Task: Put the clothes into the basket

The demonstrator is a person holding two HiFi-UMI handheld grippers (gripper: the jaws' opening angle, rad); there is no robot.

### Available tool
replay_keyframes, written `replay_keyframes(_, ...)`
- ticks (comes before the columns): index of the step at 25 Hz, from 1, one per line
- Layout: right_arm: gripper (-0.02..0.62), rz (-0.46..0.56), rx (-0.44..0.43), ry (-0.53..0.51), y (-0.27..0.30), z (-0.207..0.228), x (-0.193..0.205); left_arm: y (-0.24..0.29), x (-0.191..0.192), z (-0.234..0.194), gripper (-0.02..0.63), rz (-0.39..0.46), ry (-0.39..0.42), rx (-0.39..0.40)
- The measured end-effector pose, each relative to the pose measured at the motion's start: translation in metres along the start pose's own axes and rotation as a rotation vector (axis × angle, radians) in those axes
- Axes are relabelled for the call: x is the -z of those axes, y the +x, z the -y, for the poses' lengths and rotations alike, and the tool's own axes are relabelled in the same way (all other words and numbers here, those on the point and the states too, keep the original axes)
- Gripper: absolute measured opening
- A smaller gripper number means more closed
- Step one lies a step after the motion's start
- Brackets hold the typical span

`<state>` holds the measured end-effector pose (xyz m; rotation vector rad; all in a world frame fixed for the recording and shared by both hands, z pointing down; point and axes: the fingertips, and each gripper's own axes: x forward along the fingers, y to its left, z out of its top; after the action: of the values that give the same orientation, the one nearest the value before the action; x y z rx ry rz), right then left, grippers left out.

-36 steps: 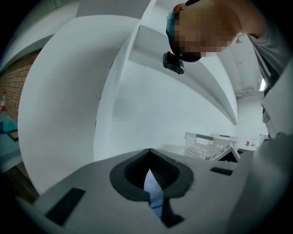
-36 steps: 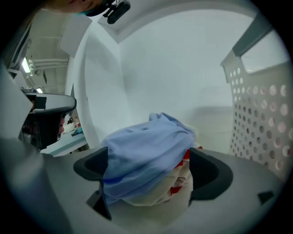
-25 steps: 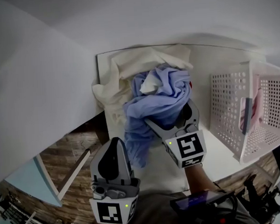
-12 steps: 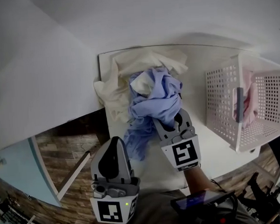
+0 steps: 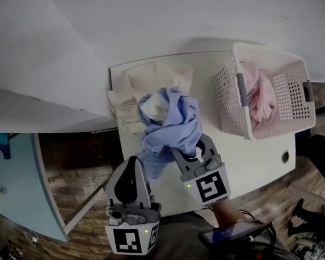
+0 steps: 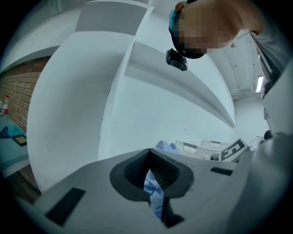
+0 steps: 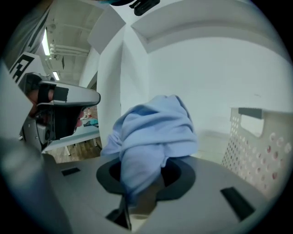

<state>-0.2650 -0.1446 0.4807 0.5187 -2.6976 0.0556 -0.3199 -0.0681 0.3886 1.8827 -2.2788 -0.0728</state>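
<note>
Table [image 5: 252,165]: white, centre.
Floor [image 5: 72,176]: planks, lower left.
Left gripper [image 5: 132,161]: pinches blue garment [image 5: 170,123].
Right gripper [image 5: 190,147]: jaws just closing on same garment.

place: plain workroom (studio-like) | signs: white table [image 5: 263,159] 12 o'clock, plank floor [image 5: 83,181] 8 o'clock, ceiling tube lights [image 7: 46,43]

Head view: high, steeply down on table [image 5: 246,160]. Gripper views: close, seemingly near level; all share blue cloth [image 5: 170,123].
</note>
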Motion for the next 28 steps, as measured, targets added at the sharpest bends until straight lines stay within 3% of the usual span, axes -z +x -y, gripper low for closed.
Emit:
replay_keyframes(8, 0.117, 0.108, 0.08, -0.052, -0.088, -0.013, -0.051, -0.06, -0.04, 0.043, 0.008, 0.082, 0.03, 0.037)
replay_keyframes(16, 0.117, 0.196, 0.227, -0.108, -0.196, 0.007, -0.076, -0.108, -0.061, 0.114, 0.008, 0.176, 0.088, 0.109)
replay_keyframes(28, 0.117, 0.23, 0.436, -0.099, -0.335, 0.042, -0.055, -0.147, -0.071, 0.229, 0.008, 0.238, 0.124, 0.283)
